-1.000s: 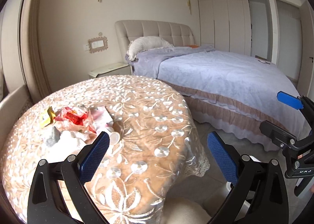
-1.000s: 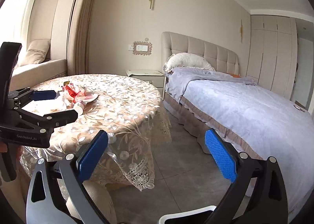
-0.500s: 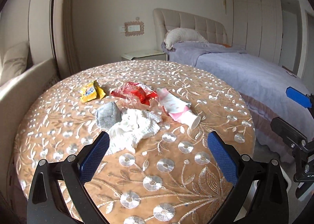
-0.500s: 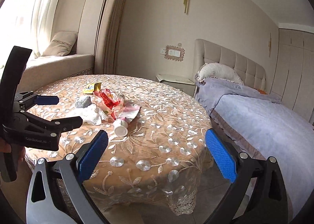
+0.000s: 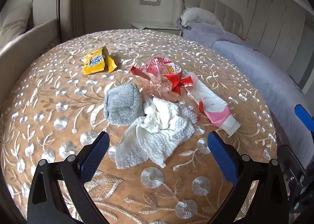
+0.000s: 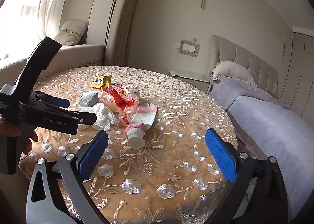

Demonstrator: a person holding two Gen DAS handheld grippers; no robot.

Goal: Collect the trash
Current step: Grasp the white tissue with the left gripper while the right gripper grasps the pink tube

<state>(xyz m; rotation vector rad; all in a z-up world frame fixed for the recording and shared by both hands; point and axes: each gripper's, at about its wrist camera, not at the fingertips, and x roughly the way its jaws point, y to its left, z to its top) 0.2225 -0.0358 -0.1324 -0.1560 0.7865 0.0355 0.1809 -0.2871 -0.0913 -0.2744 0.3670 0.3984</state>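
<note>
Both grippers poised over a littered table, nothing picked up yet.

Nearest the left wrist camera, the left gripper [image 5: 158, 155] has its jaws wide apart and empty, hovering just short of the crumpled white paper towel [image 5: 157, 131]; the right gripper [image 6: 157, 151] is likewise spread and empty, its fingers framing the squeezed pink-and-white tube [image 6: 140, 123]. Just behind the towel lies a grey balled sock or cloth [image 5: 122, 104], though the view is too soft to say which, and beyond that a torn red-and-clear wrapper [image 5: 166, 74]. Farthest out, apart from the heap, sits a yellow snack packet [image 5: 97, 61]. All of it rests on the round table [image 5: 58, 90] with its embroidered cloth. By this showing the collecting has not begun: every piece remains to be lifted, and no bin is in sight.
</note>
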